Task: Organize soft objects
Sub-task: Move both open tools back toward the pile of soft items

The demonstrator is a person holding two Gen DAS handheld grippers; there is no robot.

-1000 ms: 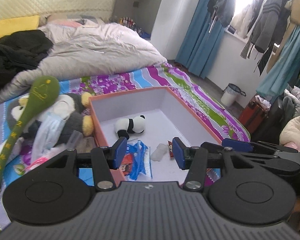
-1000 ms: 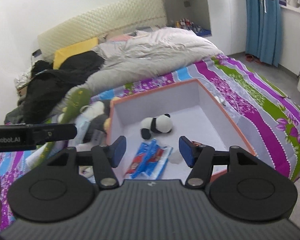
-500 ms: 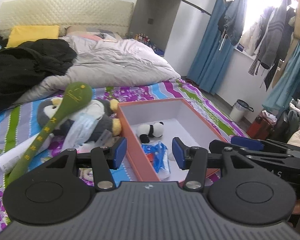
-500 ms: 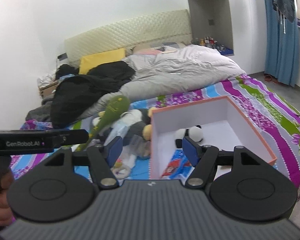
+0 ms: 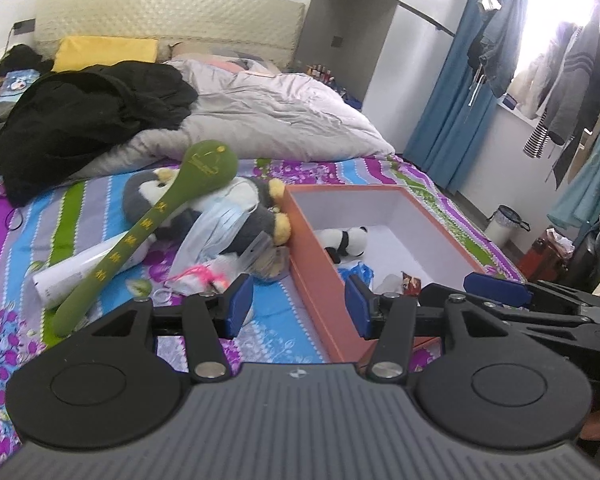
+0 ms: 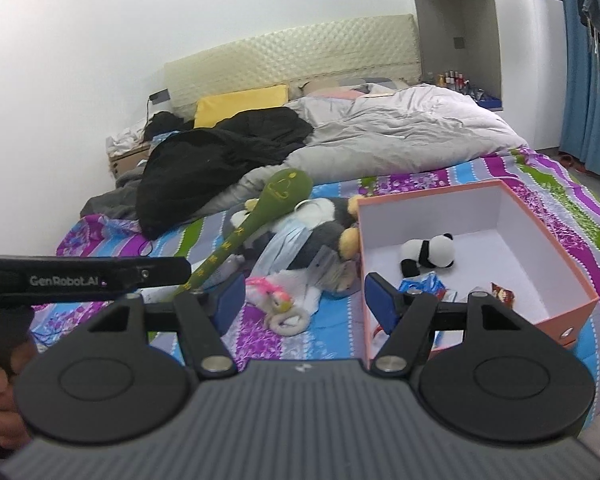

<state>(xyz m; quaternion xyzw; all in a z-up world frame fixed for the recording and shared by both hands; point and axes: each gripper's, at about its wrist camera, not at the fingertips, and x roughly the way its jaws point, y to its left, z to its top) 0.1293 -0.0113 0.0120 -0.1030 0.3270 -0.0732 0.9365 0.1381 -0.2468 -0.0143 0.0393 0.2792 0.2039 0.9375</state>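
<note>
Your soft pile, a grey penguin plush point(image 6: 320, 228) under a green club point(image 6: 260, 224), lies just beside the orange box point(image 6: 556, 280), which already holds a small panda point(image 6: 428, 254). Both your left gripper point(image 5: 298, 306) and right gripper point(image 6: 304, 300) stand open and empty. Grab the penguin first and the club may roll off. The left gripper's side reads "GenRobot.AI".
</note>
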